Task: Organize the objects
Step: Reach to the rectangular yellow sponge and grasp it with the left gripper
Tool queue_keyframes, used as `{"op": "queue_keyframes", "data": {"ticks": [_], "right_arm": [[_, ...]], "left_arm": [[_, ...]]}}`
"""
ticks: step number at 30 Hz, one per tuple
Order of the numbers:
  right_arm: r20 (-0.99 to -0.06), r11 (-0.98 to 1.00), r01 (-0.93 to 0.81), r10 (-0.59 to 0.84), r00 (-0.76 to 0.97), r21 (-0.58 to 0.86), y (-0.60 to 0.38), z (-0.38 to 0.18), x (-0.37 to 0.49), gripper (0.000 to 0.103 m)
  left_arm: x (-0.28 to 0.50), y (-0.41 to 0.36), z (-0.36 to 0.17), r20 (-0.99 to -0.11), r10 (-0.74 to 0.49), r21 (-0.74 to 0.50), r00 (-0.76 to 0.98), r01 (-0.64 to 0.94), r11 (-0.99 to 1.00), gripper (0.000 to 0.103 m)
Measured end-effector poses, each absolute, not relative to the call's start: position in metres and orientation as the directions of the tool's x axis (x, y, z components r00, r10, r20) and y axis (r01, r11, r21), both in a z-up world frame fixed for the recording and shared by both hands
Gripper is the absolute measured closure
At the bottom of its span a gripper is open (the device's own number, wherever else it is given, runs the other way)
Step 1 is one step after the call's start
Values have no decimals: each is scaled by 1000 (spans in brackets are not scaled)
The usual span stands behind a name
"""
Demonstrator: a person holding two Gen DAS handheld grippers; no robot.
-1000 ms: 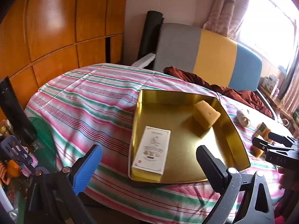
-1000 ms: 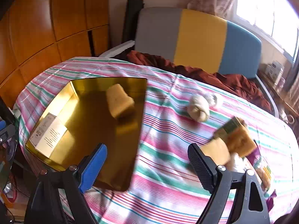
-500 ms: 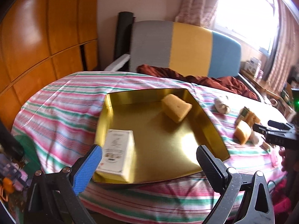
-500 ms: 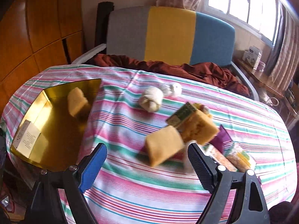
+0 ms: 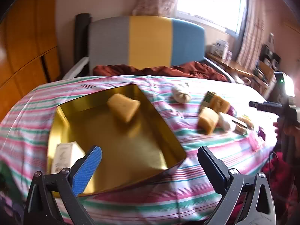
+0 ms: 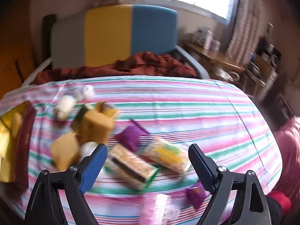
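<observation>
Now we center the right gripper (image 6: 147, 161), jaws wide and empty, over the cracker pack (image 6: 131, 166) right of the gold tray (image 5: 116, 140); left gripper (image 5: 150, 161) idles open, empty.

I see the tray (image 5: 116, 144) ahead of my left tongs (image 5: 149, 166), holding a sponge (image 5: 123, 106) and a box (image 5: 64, 155). Snack packs (image 6: 131, 166) lie between my right tongs (image 6: 147, 166) on the tabletop (image 6: 187, 112).
</observation>
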State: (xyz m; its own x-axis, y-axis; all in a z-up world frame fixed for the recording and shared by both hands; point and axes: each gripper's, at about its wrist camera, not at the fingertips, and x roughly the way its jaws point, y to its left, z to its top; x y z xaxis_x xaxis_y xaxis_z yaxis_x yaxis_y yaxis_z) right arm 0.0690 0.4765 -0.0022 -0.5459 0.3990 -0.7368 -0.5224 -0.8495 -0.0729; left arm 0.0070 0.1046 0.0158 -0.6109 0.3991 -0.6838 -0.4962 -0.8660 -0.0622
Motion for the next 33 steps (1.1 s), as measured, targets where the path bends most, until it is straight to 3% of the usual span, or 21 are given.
{"op": "queue_keyframes", "data": {"ticks": [6,12,17,23,33], "right_arm": [[-773,-728,-659,304,-557,189,530,-24,100,13],[-775,-680,-679,260,-576,277,544,-28,108,13],[-801,-706,-657,220,-557,264,540,-36,99,13],[-820,-726,-639,191,-540,252,538,-41,94,13],[-817,-730,-634,186,-546,257,540,-40,93,13]], "left_arm": [[7,156,10,-705,434,-16,-560,-600,-800,0],[1,218,1,-720,486,-3,-496,-698,-716,0],[-9,269,-9,-749,481,24,-455,-745,-667,0],[-34,312,-39,-813,376,110,-444,-752,-650,0],[-80,350,-76,-858,318,98,-403,-737,-669,0]]}}
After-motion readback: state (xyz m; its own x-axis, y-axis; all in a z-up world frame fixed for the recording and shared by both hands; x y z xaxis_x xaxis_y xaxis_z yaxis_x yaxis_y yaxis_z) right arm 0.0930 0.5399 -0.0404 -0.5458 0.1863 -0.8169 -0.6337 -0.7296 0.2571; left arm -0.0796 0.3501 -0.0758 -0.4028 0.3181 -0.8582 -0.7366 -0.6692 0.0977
